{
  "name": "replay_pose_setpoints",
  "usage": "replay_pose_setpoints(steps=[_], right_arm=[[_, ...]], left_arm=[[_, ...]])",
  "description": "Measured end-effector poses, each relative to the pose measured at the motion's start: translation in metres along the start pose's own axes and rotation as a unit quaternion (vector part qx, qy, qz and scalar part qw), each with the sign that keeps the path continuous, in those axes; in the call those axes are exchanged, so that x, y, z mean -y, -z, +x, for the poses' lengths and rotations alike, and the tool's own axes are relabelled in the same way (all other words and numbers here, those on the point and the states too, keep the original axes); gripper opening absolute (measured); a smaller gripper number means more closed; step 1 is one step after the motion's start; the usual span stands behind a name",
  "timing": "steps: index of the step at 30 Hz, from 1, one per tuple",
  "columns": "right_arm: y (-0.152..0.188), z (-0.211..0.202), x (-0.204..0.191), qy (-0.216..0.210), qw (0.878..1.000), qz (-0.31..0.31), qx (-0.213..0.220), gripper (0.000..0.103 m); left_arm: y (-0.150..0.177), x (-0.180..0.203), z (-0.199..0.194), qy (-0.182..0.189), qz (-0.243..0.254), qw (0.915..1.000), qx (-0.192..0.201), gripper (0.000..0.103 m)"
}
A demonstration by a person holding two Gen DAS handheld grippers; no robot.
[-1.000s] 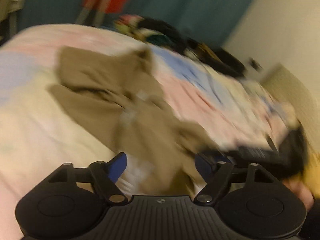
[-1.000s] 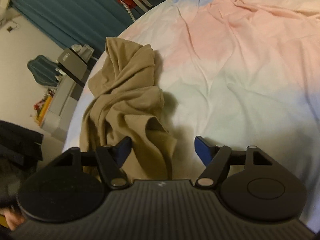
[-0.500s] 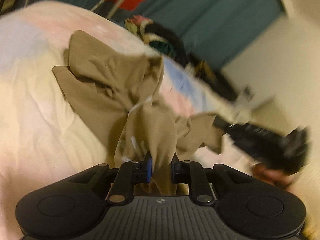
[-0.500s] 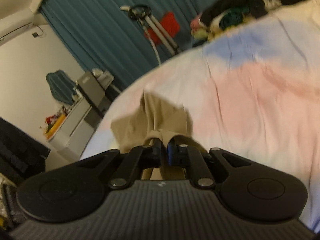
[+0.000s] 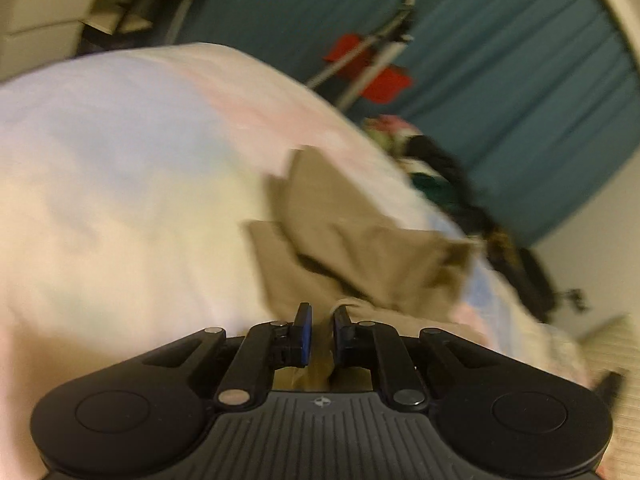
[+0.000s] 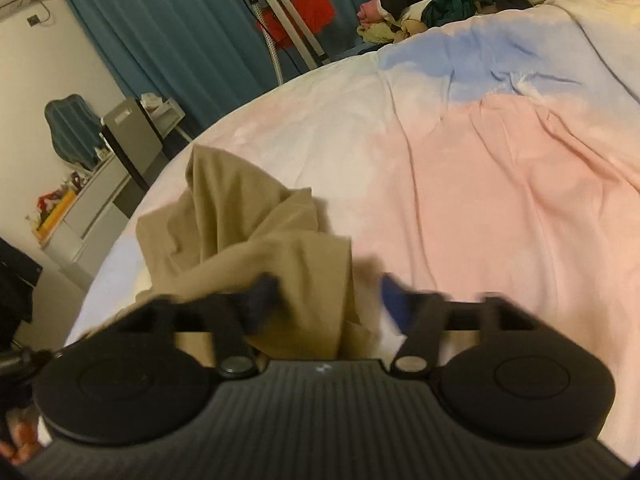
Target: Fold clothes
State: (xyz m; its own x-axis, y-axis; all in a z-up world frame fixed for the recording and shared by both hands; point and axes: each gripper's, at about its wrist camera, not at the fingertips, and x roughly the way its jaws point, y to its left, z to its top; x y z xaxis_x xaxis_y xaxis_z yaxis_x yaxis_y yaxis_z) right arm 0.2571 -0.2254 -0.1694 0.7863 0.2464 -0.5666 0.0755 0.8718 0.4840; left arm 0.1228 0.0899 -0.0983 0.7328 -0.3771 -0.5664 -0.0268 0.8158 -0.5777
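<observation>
The left gripper [image 5: 319, 322] has its jaws pinched on the tan garment [image 5: 352, 236], probably to anchor it on the bed [image 5: 120, 184]. The right gripper [image 6: 328, 300] has its jaws spread wide, holding nothing, with cloth draped between them, likely seeking a new hold.

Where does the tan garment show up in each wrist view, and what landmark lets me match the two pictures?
Left wrist: the tan garment lies right of centre on the bedspread, its near end pinched in the left gripper.
Right wrist: tan garment at lower left, draped ahead of the open right gripper.
Shared landmark: the red item against the teal curtain.
</observation>
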Motion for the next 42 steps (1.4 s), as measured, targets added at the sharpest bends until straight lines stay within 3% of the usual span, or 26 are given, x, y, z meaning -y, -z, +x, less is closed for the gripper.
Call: replay_pose_setpoints(steps=[5, 8, 10, 11, 13, 15, 16, 20, 23, 24, 27, 30, 31, 34, 35, 39, 42], right_arm=[[0.001, -0.034, -0.023, 0.007, 0.998, -0.051, 0.042, 0.072], [0.011, -0.057, -0.042, 0.017, 0.991, -0.12, 0.061, 0.072], [0.026, -0.067, -0.055, -0.007, 0.984, -0.167, 0.058, 0.072], [0.034, -0.069, -0.063, -0.028, 0.979, -0.197, 0.047, 0.072], [0.052, -0.065, -0.082, -0.051, 0.962, -0.266, 0.026, 0.069], [0.07, -0.06, -0.101, -0.06, 0.938, -0.34, 0.017, 0.069], [0.079, -0.057, -0.11, -0.054, 0.921, -0.386, 0.022, 0.069], [0.105, -0.036, -0.136, -0.066, 0.838, -0.539, 0.048, 0.069], [0.115, -0.024, -0.145, -0.071, 0.778, -0.62, 0.071, 0.069], [0.116, -0.021, -0.149, -0.079, 0.764, -0.635, 0.077, 0.069], [0.118, -0.019, -0.162, -0.123, 0.743, -0.652, 0.09, 0.069], [0.132, -0.01, -0.175, -0.152, 0.695, -0.698, 0.081, 0.069], [0.135, -0.005, -0.18, -0.159, 0.685, -0.707, 0.076, 0.069], [0.134, 0.009, -0.191, -0.183, 0.689, -0.698, 0.064, 0.069], [0.13, 0.011, -0.194, -0.189, 0.7, -0.685, 0.069, 0.069], [0.104, 0.017, -0.204, -0.209, 0.766, -0.602, 0.085, 0.069], [0.085, 0.015, -0.209, -0.196, 0.801, -0.555, 0.108, 0.069]], left_arm=[[0.0, 0.0, -0.018, -0.022, -0.006, 0.9997, -0.013, 0.018], [0.007, 0.008, -0.041, -0.039, 0.018, 0.999, -0.009, 0.04], [0.012, 0.016, -0.064, -0.05, 0.04, 0.998, -0.001, 0.059], [0.015, 0.019, -0.075, -0.054, 0.05, 0.9973, 0.004, 0.061], [0.02, 0.024, -0.092, -0.064, 0.063, 0.9958, 0.02, 0.077], [0.026, 0.026, -0.106, -0.072, 0.062, 0.9949, 0.033, 0.082], [0.03, 0.026, -0.112, -0.075, 0.061, 0.9945, 0.038, 0.082], [0.041, 0.025, -0.116, -0.084, 0.076, 0.9931, 0.031, 0.082], [0.04, 0.022, -0.103, -0.094, 0.093, 0.991, 0.02, 0.083], [0.038, 0.018, -0.098, -0.093, 0.087, 0.9918, 0.013, 0.083], [0.031, -0.001, -0.086, -0.085, 0.041, 0.9955, 0.004, 0.083], [0.024, -0.02, -0.082, -0.104, -0.007, 0.9945, 0.016, 0.083], [0.021, -0.025, -0.083, -0.111, -0.02, 0.9933, 0.024, 0.082], [0.014, -0.04, -0.088, -0.133, -0.058, 0.9881, 0.052, 0.082], [0.013, -0.046, -0.091, -0.135, -0.074, 0.9862, 0.061, 0.082], [0.006, -0.056, -0.096, -0.128, -0.098, 0.984, 0.076, 0.082], [0.001, -0.057, -0.101, -0.119, -0.099, 0.9836, 0.093, 0.082]])
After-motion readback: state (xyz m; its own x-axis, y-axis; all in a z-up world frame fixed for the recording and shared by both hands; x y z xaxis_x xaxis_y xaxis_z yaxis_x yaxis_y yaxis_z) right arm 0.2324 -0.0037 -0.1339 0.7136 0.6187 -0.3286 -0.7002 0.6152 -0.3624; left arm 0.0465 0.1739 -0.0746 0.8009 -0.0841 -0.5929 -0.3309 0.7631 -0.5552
